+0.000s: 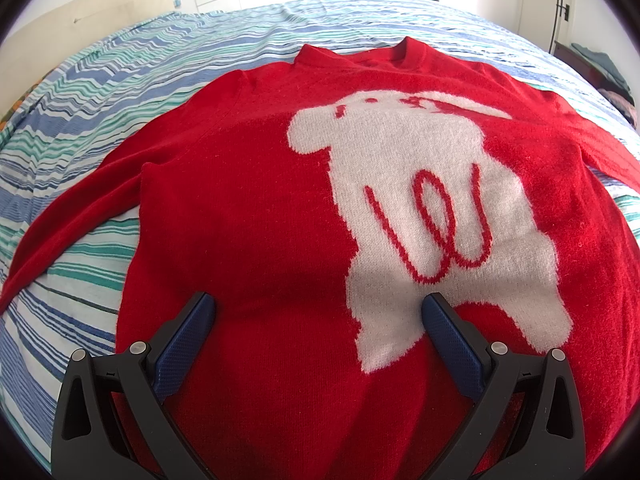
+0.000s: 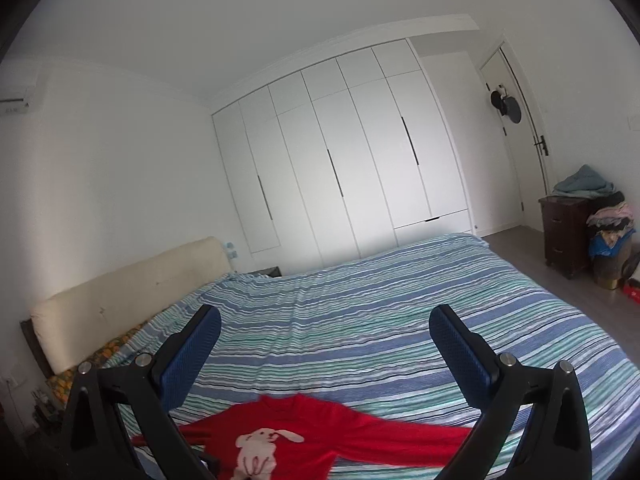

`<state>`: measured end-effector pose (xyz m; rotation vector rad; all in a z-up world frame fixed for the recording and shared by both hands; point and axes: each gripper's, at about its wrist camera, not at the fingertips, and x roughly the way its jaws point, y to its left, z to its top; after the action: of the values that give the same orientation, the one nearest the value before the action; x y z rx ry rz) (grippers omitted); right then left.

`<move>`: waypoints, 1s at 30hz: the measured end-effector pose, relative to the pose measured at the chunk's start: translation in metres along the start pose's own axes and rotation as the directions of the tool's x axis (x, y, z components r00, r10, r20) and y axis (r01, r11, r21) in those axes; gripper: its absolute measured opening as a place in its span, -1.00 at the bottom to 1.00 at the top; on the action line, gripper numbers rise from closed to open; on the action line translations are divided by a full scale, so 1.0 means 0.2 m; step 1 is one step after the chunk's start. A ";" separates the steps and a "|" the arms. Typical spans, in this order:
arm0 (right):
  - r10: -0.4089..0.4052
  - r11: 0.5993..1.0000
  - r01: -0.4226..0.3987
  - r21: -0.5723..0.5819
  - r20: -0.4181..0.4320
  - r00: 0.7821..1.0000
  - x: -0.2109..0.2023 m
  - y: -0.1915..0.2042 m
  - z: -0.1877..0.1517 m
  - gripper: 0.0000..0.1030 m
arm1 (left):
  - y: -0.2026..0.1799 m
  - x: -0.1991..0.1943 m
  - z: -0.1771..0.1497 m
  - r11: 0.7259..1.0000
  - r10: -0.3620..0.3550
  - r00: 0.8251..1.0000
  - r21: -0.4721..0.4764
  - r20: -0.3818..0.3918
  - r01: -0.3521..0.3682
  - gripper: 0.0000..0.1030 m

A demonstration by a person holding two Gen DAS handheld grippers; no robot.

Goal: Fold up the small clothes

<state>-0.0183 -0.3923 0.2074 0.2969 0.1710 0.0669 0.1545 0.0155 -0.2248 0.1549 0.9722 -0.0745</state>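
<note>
A red knit sweater (image 1: 256,208) with a white dog figure (image 1: 432,184) lies flat on the striped bed, collar at the far end, its left sleeve (image 1: 76,224) stretched out to the side. My left gripper (image 1: 318,304) hovers low over the sweater's lower front, open, with nothing between its blue pads. My right gripper (image 2: 324,320) is held high above the bed, open and empty. In the right wrist view the sweater (image 2: 320,436) lies far below, spread out with one sleeve (image 2: 424,432) reaching right.
The bed (image 2: 400,320) has a blue, green and white striped sheet and a cream headboard (image 2: 128,292) at the left. White wardrobes (image 2: 340,168) line the far wall. A dark dresser (image 2: 564,232) with piled clothes (image 2: 608,216) stands at the right by a door.
</note>
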 end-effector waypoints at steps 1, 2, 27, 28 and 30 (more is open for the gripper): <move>-0.018 1.000 0.018 -0.021 -0.007 1.000 0.00 -0.01 -0.03 1.00 | 0.00 0.00 0.00 1.000 0.000 1.000 0.000 0.000 0.000 0.99; -0.035 0.999 0.034 -0.040 -0.020 0.999 0.00 -0.02 -0.07 1.00 | 0.00 0.00 0.00 1.000 0.000 1.000 0.000 0.000 0.000 0.99; 0.077 0.563 0.357 0.745 -0.478 0.875 0.70 -1.50 -1.58 0.99 | 0.00 0.01 0.01 1.000 -0.013 1.000 -0.012 -0.018 0.012 0.99; 0.063 0.531 0.376 0.760 -0.477 0.877 0.72 -1.54 -1.60 0.99 | 0.01 0.01 0.01 1.000 -0.020 0.999 -0.015 -0.025 0.019 0.99; 0.038 0.480 0.393 0.784 -0.466 0.884 0.74 -1.60 -1.63 0.99 | 0.01 0.00 0.02 0.999 -0.035 0.998 0.000 -0.046 0.035 0.99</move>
<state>0.0824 -0.5920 -0.2178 1.3154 0.6947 -0.1931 0.1583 0.0176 -0.2220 0.1404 1.0207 -0.1041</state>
